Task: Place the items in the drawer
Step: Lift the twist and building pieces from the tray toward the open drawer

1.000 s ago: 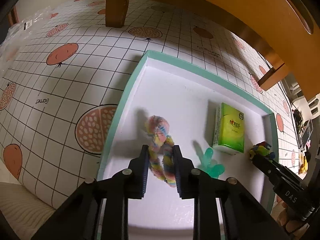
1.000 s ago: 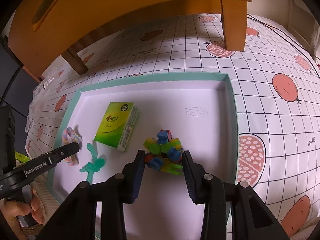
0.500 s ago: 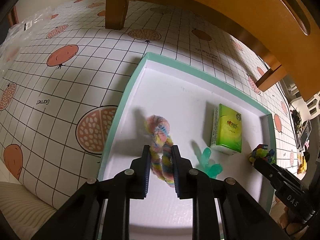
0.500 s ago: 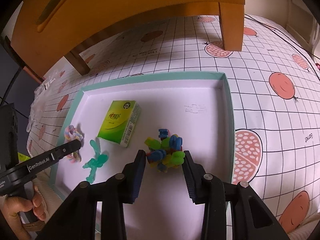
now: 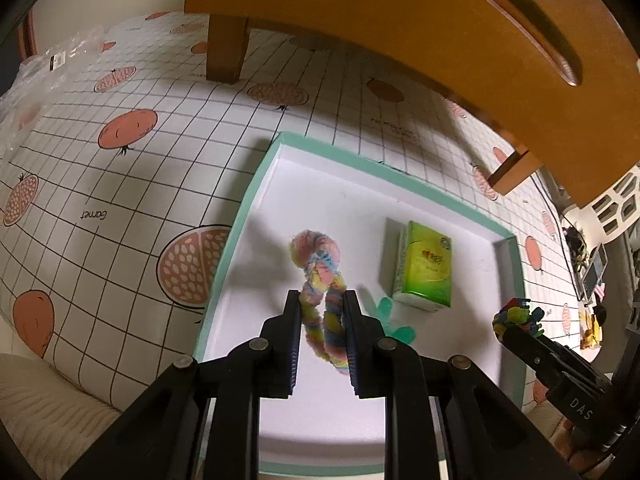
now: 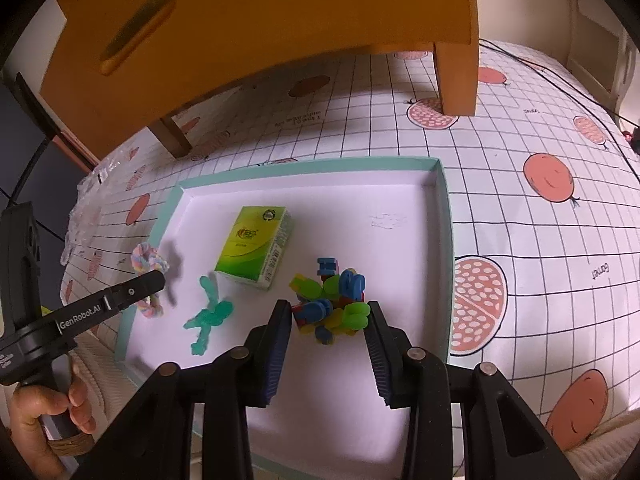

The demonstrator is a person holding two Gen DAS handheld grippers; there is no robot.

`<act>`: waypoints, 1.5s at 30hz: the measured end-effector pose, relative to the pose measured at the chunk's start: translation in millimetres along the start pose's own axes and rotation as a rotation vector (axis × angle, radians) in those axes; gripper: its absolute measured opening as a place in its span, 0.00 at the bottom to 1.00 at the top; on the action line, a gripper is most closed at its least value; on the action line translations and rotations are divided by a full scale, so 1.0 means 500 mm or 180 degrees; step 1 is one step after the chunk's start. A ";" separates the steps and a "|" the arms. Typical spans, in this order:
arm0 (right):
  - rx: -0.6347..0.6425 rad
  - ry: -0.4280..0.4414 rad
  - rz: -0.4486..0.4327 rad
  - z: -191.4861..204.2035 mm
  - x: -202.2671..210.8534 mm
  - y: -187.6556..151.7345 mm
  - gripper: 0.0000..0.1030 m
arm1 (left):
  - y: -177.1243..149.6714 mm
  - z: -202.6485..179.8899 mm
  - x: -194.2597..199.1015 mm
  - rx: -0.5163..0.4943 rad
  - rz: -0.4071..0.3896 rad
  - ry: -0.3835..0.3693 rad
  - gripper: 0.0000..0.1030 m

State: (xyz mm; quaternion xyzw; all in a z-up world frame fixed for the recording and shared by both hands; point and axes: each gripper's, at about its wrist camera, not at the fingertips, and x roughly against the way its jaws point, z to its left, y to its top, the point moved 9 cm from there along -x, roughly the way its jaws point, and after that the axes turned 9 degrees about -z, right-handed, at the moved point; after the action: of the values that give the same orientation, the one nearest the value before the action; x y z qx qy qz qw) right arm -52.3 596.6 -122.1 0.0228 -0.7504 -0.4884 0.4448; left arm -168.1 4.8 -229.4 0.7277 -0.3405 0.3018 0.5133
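**Both grippers loaded, lifted over the tray**

Orange wooden cabinet (image 6: pixel 260 32) overhangs the teal-rimmed tray (image 6: pixel 444 208); green tissue pack (image 6: pixel 254 246) and teal rubbery toy (image 6: pixel 208 316) lie inside. Versus 1 s ago both views sit higher and items look raised off the floor. Left gripper (image 5: pixel 322 312) pinches pastel braided rope (image 5: pixel 320 272). Right gripper (image 6: pixel 330 320) clamps multicolour block cluster (image 6: pixel 332 304).

- Pastel rope ring (image 5: pixel 320 280): twisted pink, yellow, blue strands.
- Tissue pack (image 6: pixel 253 247): lime green with yellow swoosh, white sides.
- Rubbery figure (image 6: pixel 208 316): teal.
- Toy block cluster (image 6: pixel 334 304): blue, green, yellow, red.
- Shallow box (image 6: pixel 444 200): mint rim, white inside.
- Cloth (image 6: pixel 520 220): white, black grid, salmon pomegranates.
- Cabinet (image 5: pixel 400 20): orange-brown wood.
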 end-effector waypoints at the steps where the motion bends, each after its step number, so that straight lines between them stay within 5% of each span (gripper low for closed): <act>1: 0.0007 0.0006 -0.0021 0.002 0.007 0.002 0.38 | 0.001 -0.004 0.007 -0.0009 -0.0021 -0.0017 0.20; 18: 0.0028 0.0083 -0.0367 0.016 0.109 0.046 0.38 | 0.030 -0.067 0.117 -0.0310 -0.0362 -0.0204 0.20; 36: 0.0314 0.0419 -0.1110 0.132 0.289 0.201 0.38 | 0.200 -0.184 0.334 -0.0537 -0.1179 -0.0683 0.20; 45: 0.0450 0.0525 -0.1355 0.184 0.346 0.272 0.38 | 0.268 -0.216 0.391 -0.0598 -0.1381 -0.0791 0.20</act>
State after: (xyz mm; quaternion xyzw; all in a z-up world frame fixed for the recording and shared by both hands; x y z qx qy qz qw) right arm -165.6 652.0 80.6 0.2514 -0.7221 -0.5139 0.3888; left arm -171.4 38.9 28.7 0.7643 -0.2635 0.0601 0.5855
